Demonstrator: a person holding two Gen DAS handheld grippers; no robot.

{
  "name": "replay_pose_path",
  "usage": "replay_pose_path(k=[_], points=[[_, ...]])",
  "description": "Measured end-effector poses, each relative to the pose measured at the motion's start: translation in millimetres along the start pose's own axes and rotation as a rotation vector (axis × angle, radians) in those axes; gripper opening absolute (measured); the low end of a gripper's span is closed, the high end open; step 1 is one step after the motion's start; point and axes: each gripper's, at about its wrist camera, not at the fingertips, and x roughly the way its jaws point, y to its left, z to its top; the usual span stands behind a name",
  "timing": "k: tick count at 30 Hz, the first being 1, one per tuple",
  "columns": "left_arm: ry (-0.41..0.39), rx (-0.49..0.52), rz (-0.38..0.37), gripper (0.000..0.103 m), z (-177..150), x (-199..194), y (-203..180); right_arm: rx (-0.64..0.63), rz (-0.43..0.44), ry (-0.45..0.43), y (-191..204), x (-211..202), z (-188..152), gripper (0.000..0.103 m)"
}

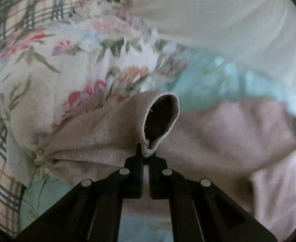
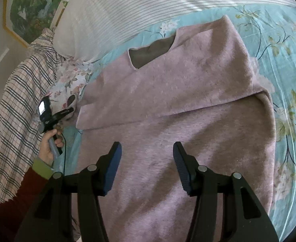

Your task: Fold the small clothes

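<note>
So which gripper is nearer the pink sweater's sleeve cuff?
Left. The left gripper is shut on the sleeve cuff edge; the right gripper hangs open above the pink sweater body.

A bed carries everything — its turquoise floral sheet point(image 2: 273, 46) shows bare from twelve round to four o'clock. A pink fleece top point(image 2: 178, 109) lies spread on the sheet, centre. A white striped pillow point(image 2: 127, 8) rests at eleven, a floral cloth point(image 2: 73, 80) and plaid blanket point(image 2: 17, 104) at nine.

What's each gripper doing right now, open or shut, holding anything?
Left gripper: shut on the cuff of the pink sweater sleeve.
Right gripper: open, empty, above the sweater body.
</note>
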Motion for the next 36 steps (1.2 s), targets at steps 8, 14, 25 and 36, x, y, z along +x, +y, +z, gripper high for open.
replay_pose_path(k=[8, 14, 25, 36], points=[[-0.126, -0.018, -0.389, 0.002, -9.8, -122.1, -64.0, 0.012, 0.041, -0.063, 2.8, -20.4, -3.5, 0.054], [-0.106, 0.063, -0.623, 0.002, -32.0, -154.2, -177.6, 0.058, 0.037, -0.129, -11.7, -45.5, -5.5, 0.054], [0.089, 0.19, -0.675, 0.003, -97.7, -79.8, -345.1, 0.167, -0.012, -0.21, -61.6, -78.4, -3.2, 0.054], [0.088, 0.172, -0.603, 0.04, -123.0, -87.2, -276.7, 0.159, 0.036, -0.152, -55.1, -45.7, 22.2, 0.064]])
